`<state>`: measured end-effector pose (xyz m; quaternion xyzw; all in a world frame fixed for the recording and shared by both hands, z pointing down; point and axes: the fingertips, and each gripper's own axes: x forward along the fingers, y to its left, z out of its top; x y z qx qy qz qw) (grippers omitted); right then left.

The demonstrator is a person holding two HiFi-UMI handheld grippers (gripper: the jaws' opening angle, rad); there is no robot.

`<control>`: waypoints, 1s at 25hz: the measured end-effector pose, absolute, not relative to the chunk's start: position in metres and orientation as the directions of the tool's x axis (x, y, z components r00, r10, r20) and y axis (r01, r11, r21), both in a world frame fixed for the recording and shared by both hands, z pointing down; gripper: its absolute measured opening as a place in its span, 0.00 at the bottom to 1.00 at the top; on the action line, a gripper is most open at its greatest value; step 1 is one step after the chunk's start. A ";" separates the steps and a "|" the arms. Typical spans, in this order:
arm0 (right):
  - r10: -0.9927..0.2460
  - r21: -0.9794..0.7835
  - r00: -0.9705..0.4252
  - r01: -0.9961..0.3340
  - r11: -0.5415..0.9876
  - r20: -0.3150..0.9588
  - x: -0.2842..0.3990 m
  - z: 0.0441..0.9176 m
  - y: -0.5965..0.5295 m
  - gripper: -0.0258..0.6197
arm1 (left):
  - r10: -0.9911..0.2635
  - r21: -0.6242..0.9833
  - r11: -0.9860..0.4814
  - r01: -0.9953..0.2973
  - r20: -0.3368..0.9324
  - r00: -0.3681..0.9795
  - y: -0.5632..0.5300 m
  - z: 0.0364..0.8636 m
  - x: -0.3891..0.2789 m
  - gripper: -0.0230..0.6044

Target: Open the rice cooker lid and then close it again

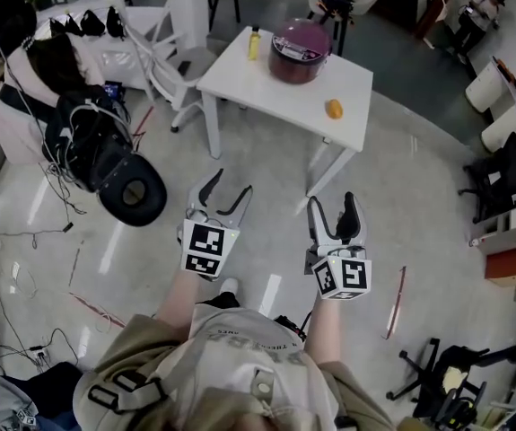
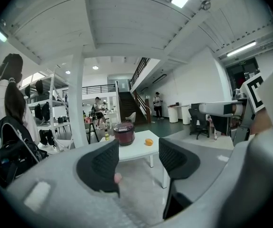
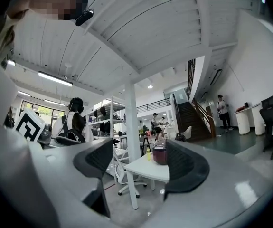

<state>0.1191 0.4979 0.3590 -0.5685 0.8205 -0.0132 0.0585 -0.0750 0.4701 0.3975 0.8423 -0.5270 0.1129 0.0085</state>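
My head camera looks steeply down, the white surface (image 1: pixel 316 115) far ahead. Both gripper views face level along their jaws, sharing that same distant surface and its rice cooker (image 2: pixel 124 133).

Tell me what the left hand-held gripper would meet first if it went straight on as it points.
Likely the white table, about at its near edge below the rice cooker; only bare floor shows before it. Depth is hard to judge.
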 end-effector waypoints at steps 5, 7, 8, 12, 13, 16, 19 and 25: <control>-0.945 -0.081 -0.315 -0.943 0.322 -0.086 0.111 0.360 0.465 0.54 | -0.876 -0.107 -0.468 -0.877 0.187 0.445 0.431 0.397 -0.087 0.47; -0.948 -0.081 -0.307 -0.946 0.313 -0.085 0.107 0.360 0.455 0.54 | -0.869 -0.104 -0.481 -0.870 0.185 0.459 0.420 0.396 -0.092 0.47; -0.950 -0.078 -0.302 -0.948 0.308 -0.083 0.105 0.361 0.450 0.54 | -0.867 -0.103 -0.486 -0.868 0.184 0.464 0.414 0.396 -0.094 0.47; -0.959 -0.081 -0.276 -0.956 0.280 -0.056 0.106 0.373 0.436 0.54 | -0.860 -0.106 -0.497 -0.861 0.196 0.472 0.398 0.401 -0.101 0.47; -0.962 -0.089 -0.270 -0.958 0.273 -0.050 0.107 0.375 0.433 0.54 | -0.858 -0.105 -0.499 -0.860 0.201 0.473 0.394 0.403 -0.103 0.47; -0.968 -0.099 -0.248 -0.963 0.250 -0.037 0.109 0.377 0.421 0.54 | -0.852 -0.100 -0.506 -0.857 0.211 0.479 0.384 0.405 -0.108 0.47; -0.971 -0.104 -0.236 -0.966 0.238 -0.033 0.106 0.379 0.410 0.54 | -0.848 -0.089 -0.509 -0.856 0.221 0.482 0.375 0.409 -0.112 0.47; -0.973 -0.099 -0.230 -0.968 0.228 0.001 0.106 0.394 0.390 0.54 | -0.843 -0.060 -0.507 -0.860 0.243 0.480 0.358 0.427 -0.114 0.47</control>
